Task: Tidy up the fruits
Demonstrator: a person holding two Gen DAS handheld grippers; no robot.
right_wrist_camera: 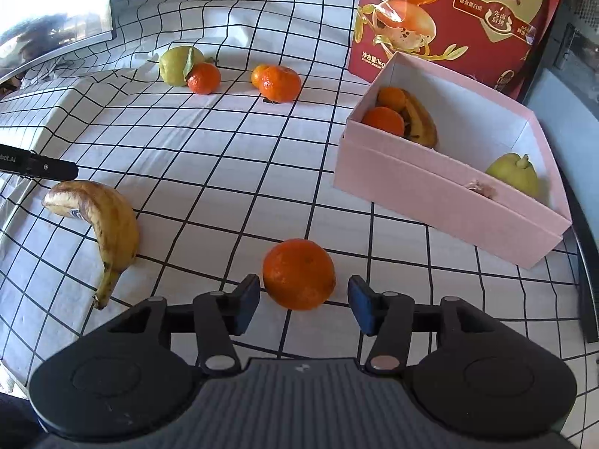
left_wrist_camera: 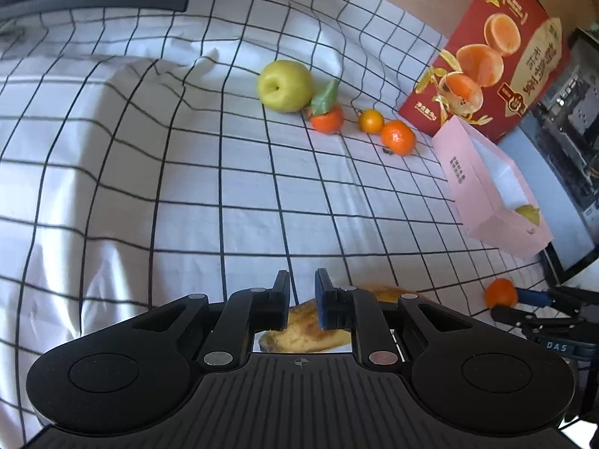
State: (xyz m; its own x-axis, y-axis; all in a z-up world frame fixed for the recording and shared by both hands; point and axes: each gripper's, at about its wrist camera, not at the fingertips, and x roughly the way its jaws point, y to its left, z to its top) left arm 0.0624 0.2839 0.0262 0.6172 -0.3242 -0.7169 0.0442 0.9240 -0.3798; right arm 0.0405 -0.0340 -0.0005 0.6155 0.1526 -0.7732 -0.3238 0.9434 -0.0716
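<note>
**Mid-sort: tangerine lined up by R claw, banana under L claw**

R wrist view, lower centre: the right gripper (right_wrist_camera: 304, 301) is seen part open, a tangerine (right_wrist_camera: 298, 274) sitting on the checked cloth (right_wrist_camera: 209, 172) between the blue pads. A gap shows on both sides of the fruit, so nothing is gripped yet. Judged step: pick of this tangerine for the pink box (right_wrist_camera: 441, 202), mid right of frame. Next move, as judged: pads to be closed on the widest part w/o rolling the fruit, then a lift over the near box wall.

L wrist view, bottom centre: the left gripper (left_wrist_camera: 302, 292) is seen nearly closed, only a narrow gap betw. pads, nothing clamped. A spotted banana (left_wrist_camera: 299, 331) lies just beneath/behind the fingers; contact can't be told. In the R view the same banana sits at left of frame on the cloth. For a pick, the jaws would need to be opened wider first.

Inside the box: two tangerines, a banana and a pear are already placed.

Farther back, upper centre of both views: a green pear (left_wrist_camera: 285, 85), a leafed tangerine (left_wrist_camera: 327, 119), and two more citrus (left_wrist_camera: 397, 137) wait on the cloth, well apart from both claws. A red carton (left_wrist_camera: 494, 71) stands behind the box.
</note>
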